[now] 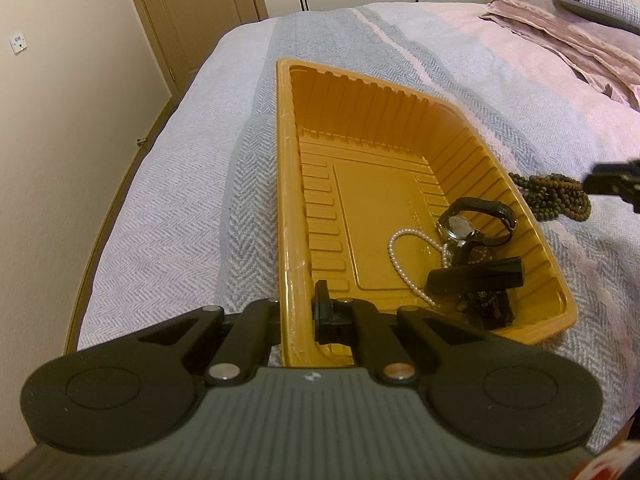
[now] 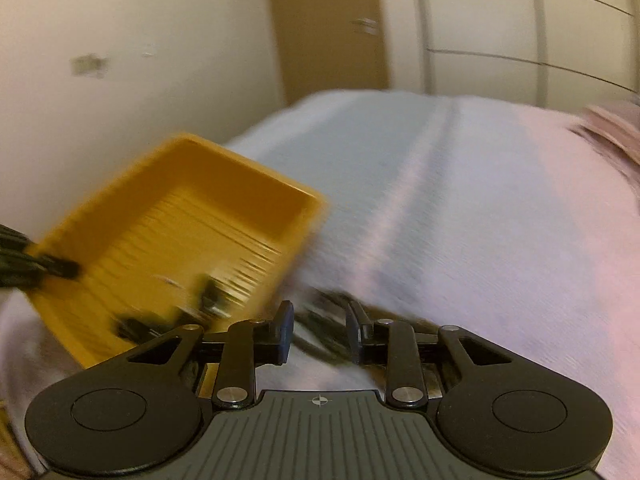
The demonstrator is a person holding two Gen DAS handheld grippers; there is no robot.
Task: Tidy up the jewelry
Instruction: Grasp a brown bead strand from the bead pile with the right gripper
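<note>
Left hand-held gripper [image 1: 298,312] pinches ribbed yellow plastic tray [image 1: 288,184]; right hand-held gripper [image 2: 320,330] parted, empty.

Tray [image 1: 472,152]: thin moulded plastic, mustard yellow, ribbed walls and floor, slight sheen noted along the rim. Bedspread [image 1: 180,200]: woven cloth, herringbone texture, matt, in grey-blue and pink bands. Folded blanket [image 1: 560,36]: soft pink cloth, matt. Pearl strand [image 1: 404,256]: small white beads, glossy. Watch [image 1: 460,226]: polished metal case, glossy dial glass, smooth black strap. Bead necklace [image 1: 556,196]: brown beads, dull wood-like finish. Left gripper [image 1: 298,316]: matt black plastic, bright metal pins, ribbed grey housing. Door [image 1: 188,8]: smooth wood-look panel, satin finish.
</note>
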